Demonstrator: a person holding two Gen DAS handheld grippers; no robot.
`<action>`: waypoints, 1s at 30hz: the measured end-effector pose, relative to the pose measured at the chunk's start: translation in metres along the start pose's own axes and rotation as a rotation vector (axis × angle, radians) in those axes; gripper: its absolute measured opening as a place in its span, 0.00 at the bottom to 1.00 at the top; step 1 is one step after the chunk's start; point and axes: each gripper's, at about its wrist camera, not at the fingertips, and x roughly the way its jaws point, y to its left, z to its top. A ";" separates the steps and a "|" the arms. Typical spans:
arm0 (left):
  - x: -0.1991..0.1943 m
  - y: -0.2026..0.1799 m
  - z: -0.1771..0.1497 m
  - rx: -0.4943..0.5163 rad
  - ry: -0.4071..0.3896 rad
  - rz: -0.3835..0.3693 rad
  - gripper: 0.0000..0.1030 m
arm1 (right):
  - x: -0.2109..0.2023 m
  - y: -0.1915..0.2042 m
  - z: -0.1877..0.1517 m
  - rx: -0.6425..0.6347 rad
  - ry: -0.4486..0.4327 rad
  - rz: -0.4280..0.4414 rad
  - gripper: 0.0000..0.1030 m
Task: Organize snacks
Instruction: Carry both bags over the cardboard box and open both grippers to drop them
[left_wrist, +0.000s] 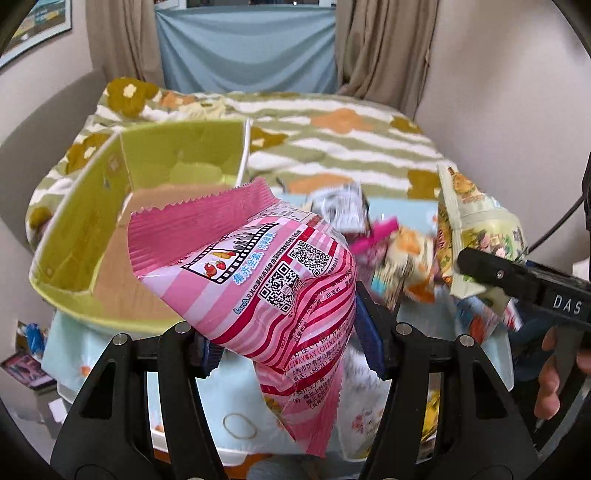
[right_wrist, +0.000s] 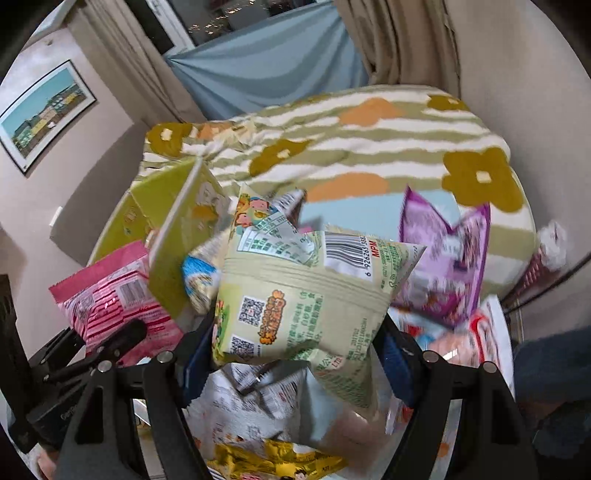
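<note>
Left wrist view: the left gripper (left_wrist: 288, 339) is clenched on a pink striped snack bag (left_wrist: 266, 280), lifted above the table.
Bag axis: runs diagonally, crimped top edge toward the upper left, other end hanging lower right.
Behind: an open yellow-green box (left_wrist: 85, 236) at left; blurred snack packets (left_wrist: 402, 258) at right.
Right wrist view: the right gripper (right_wrist: 295, 354) grasps a pale green snack bag (right_wrist: 306, 295), raised over the snack pile.
Bag axis: roughly crosswise, barcode end toward the upper right.
Nearby: a purple packet (right_wrist: 447, 258) at right.
</note>
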 end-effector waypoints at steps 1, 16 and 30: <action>-0.002 0.001 0.005 -0.003 -0.011 -0.002 0.58 | -0.002 0.004 0.006 -0.009 -0.006 0.009 0.72; 0.001 0.133 0.088 -0.030 -0.055 -0.005 0.58 | 0.027 0.138 0.078 -0.192 -0.108 0.035 0.73; 0.111 0.257 0.133 0.026 0.093 -0.051 0.58 | 0.144 0.236 0.124 -0.109 -0.065 -0.044 0.75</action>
